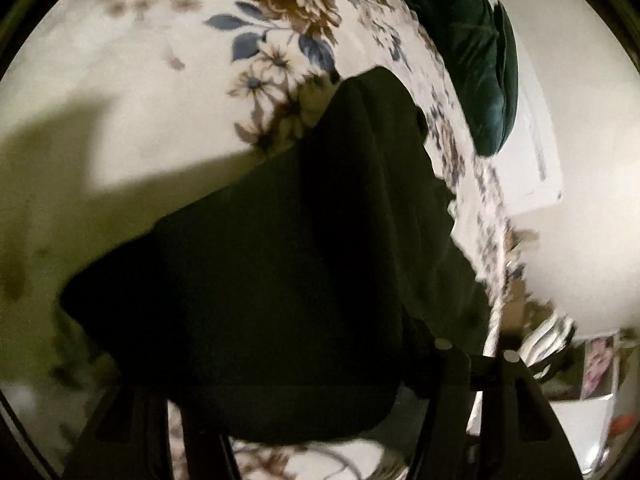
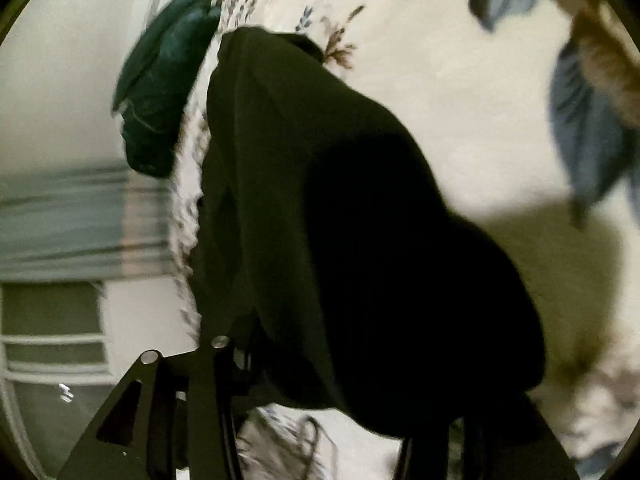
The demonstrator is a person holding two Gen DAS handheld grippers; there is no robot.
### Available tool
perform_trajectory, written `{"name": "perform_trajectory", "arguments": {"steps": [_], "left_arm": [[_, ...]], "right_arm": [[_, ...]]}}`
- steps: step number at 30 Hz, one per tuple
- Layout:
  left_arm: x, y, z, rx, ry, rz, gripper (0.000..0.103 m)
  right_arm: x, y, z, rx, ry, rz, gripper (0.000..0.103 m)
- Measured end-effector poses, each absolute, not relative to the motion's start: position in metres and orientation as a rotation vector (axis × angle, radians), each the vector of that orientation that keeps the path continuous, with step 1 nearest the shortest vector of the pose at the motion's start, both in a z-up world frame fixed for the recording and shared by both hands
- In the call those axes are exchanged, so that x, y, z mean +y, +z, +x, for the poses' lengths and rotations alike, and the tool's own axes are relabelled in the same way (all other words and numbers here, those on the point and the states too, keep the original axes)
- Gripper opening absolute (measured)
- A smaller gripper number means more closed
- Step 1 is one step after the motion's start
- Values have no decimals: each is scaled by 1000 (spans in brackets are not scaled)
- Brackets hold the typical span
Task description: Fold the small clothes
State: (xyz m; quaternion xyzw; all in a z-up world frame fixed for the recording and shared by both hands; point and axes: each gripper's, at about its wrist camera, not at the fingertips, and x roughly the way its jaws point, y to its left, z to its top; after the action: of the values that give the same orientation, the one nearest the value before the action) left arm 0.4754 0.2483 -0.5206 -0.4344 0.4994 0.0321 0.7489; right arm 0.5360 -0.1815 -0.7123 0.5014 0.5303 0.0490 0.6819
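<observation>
A dark garment hangs lifted over a floral bedspread. It fills the middle of the left wrist view and drapes over my left gripper, which is shut on its near edge; the fingertips are hidden by cloth. In the right wrist view the same dark garment hangs from my right gripper, shut on its edge. The fabric hides the right fingertips too. The views are blurred by motion.
The floral bedspread lies beneath the garment. A dark green cushion sits at the bed's far edge, also in the right wrist view. A pale wall and a window with blinds lie beyond.
</observation>
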Motion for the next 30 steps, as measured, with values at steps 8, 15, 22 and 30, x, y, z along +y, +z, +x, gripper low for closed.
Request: {"name": "perform_trajectory", "arguments": {"steps": [8,15,22,30], "left_arm": [[189,-427,473,1138,148,-322,95],[143,-326,435,1077,123,-76,97],[103,-207,359,994,62,-23,97],[71,-102,267,915,45,3,97]], "right_arm": [[-153,-602,533,1250,-77,445,103],[-119,-447,476,1116,-157,132,103],[-111,-271,368,1012,-124,114,103],[-117,-127,255,899,-57,71,103]]}}
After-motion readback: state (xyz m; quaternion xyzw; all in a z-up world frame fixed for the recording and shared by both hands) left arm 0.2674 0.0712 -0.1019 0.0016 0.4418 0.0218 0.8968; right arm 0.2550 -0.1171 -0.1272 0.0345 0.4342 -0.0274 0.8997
